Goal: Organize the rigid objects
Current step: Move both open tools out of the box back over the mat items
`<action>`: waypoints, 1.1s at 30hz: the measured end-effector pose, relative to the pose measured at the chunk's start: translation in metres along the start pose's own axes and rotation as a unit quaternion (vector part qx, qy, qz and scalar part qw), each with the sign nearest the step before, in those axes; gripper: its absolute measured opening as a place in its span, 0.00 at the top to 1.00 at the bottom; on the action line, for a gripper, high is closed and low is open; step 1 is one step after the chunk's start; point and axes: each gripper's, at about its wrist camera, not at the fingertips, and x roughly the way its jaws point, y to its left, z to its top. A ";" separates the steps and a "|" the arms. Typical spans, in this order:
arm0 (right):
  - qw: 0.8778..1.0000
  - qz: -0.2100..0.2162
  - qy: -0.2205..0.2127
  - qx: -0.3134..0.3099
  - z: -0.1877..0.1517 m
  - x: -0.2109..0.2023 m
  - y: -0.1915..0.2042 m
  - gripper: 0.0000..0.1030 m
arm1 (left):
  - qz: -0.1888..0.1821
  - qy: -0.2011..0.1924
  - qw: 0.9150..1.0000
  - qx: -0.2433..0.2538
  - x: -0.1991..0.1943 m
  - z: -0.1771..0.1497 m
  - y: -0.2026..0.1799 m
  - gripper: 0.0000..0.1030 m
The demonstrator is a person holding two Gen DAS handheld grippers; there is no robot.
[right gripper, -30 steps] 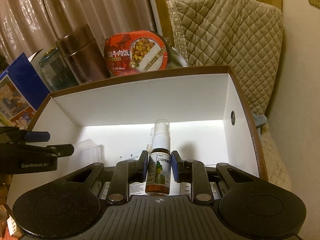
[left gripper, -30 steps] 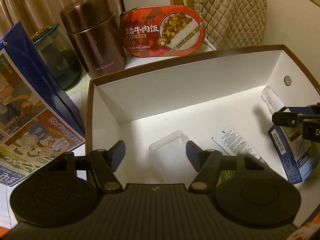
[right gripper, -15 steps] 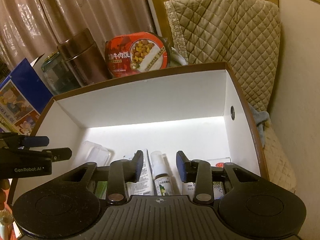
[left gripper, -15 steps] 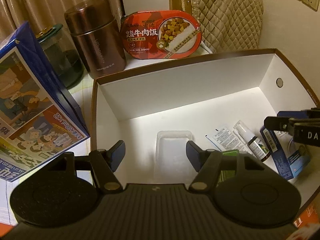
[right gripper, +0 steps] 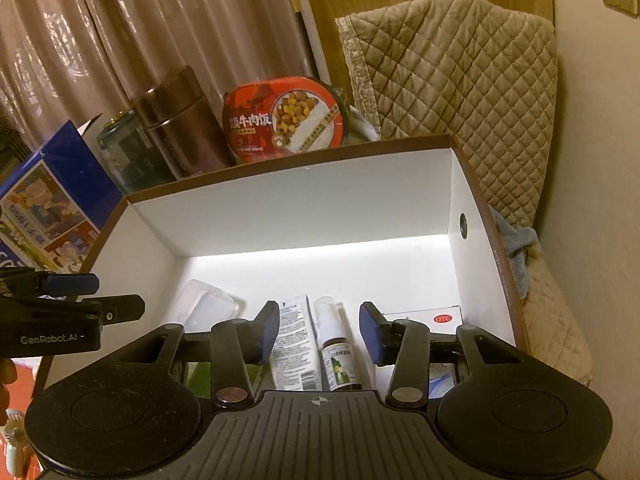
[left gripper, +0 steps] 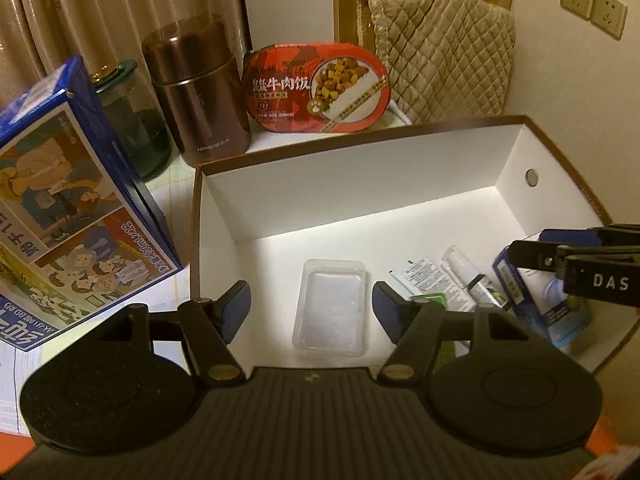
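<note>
The spray bottle (right gripper: 336, 354) lies released in the white box (right gripper: 304, 208), between the right claw (right gripper: 319, 332)'s just-opened jaws, clear tray (left gripper: 332, 308) at nine o'clock. Left claw (left gripper: 311, 312) hangs empty, open. Counter items probably remain.

I counted one white box (left gripper: 360, 184) mid-frame. Inside it lay one clear plastic tray (left gripper: 331, 312), one spray bottle (right gripper: 336, 350), one printed sachet (right gripper: 294, 340), one green packet (left gripper: 430, 300) and one blue carton (left gripper: 532, 284). Along the upper part of the frame stood one brown flask (left gripper: 198, 92), one red meal tub (left gripper: 316, 88), one glass jar (left gripper: 132, 120) and one blue milk carton (left gripper: 64, 200). Two wall sockets (left gripper: 592, 4) sat upper right.
</note>
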 end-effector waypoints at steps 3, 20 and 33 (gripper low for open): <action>1.000 0.001 -0.009 -0.004 -0.001 -0.009 0.004 0.58 | -0.012 -0.012 1.000 -0.010 -0.014 -0.003 0.001 0.35; 0.999 0.002 -0.054 0.003 -0.027 -0.080 0.023 0.41 | -0.033 -0.075 0.993 -0.082 -0.102 -0.052 0.033 0.35; 0.998 0.023 -0.050 -0.018 -0.069 -0.119 0.057 0.30 | -0.016 -0.075 0.991 -0.111 -0.154 -0.118 0.053 0.33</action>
